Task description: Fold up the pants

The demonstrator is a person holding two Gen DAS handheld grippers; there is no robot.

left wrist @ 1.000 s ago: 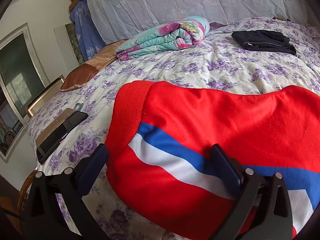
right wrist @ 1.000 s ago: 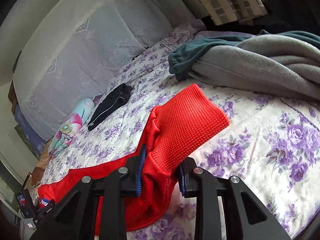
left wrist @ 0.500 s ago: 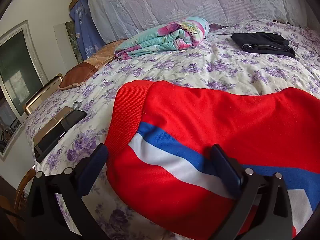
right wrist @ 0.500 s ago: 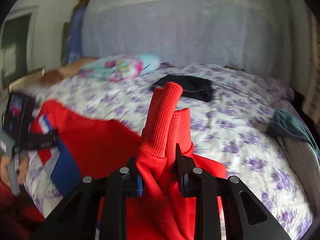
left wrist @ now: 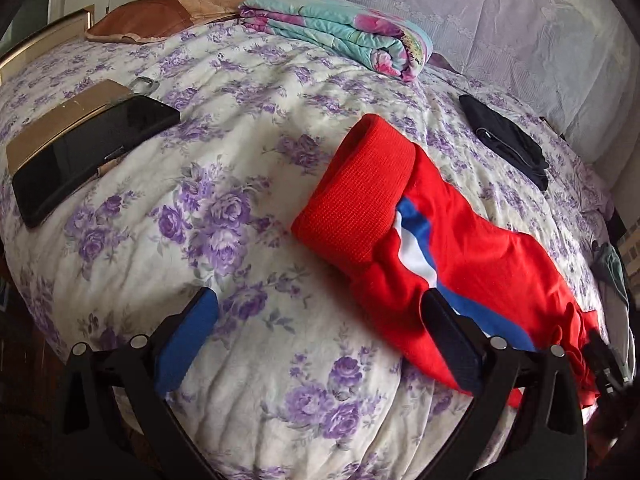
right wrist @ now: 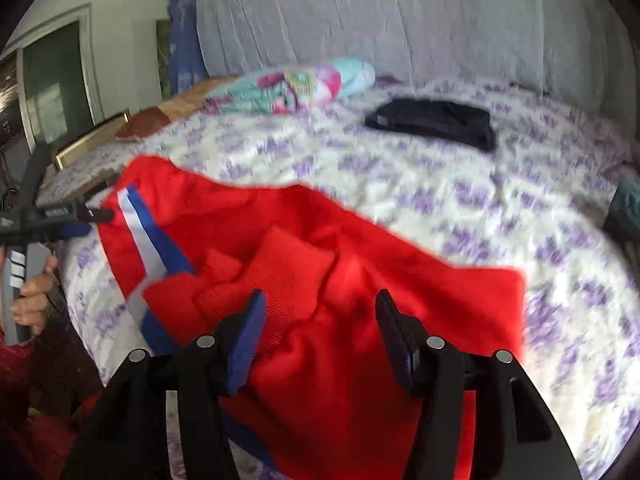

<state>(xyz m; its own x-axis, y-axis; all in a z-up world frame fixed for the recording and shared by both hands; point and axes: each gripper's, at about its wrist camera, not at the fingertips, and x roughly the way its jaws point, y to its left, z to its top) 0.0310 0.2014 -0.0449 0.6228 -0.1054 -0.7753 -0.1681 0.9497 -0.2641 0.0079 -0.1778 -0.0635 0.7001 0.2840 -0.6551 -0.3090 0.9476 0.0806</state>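
Observation:
Red pants (left wrist: 472, 256) with a blue and white side stripe lie on the flowered bedspread (left wrist: 224, 216), their ribbed waistband (left wrist: 360, 196) toward the pillows. My left gripper (left wrist: 320, 336) is open over bare bedspread, and only its right finger (left wrist: 452, 344) overlaps the pants' near edge. In the right wrist view the pants (right wrist: 360, 240) are doubled over, with the ribbed cuffs (right wrist: 280, 272) lying loose on top. My right gripper (right wrist: 320, 332) is opening its jaws over this cloth; red fabric lies between the pads without being pinched. A hand (right wrist: 32, 300) holds the left gripper (right wrist: 60, 216) at the left.
A black phone (left wrist: 92, 152) rests on a gold box at the bed's left edge. A folded floral quilt (left wrist: 340, 36), a brown pillow (left wrist: 160, 16) and a folded black garment (left wrist: 508, 140) lie farther back. A dark teal blanket (right wrist: 628, 208) sits at the right edge.
The right gripper carried the cuffs across to the waistband end and let them go as its jaws widened. The left gripper swung off the pants to the left, staying open.

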